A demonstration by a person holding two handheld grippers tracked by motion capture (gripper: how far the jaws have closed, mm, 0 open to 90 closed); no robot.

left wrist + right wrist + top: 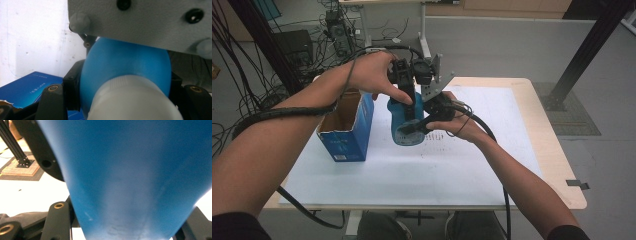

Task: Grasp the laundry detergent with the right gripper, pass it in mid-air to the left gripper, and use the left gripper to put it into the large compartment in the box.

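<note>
Left gripper clamped on upper end of smooth blue plastic bottle near its white ribbed cap; right gripper clamped on lower body. Bottle held tilted above white-covered table, just beside open blue cardboard box.

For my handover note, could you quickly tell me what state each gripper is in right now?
Left gripper: shut on the blue bottle, near its white cap.
Right gripper: shut on the blue bottle's body.
</note>
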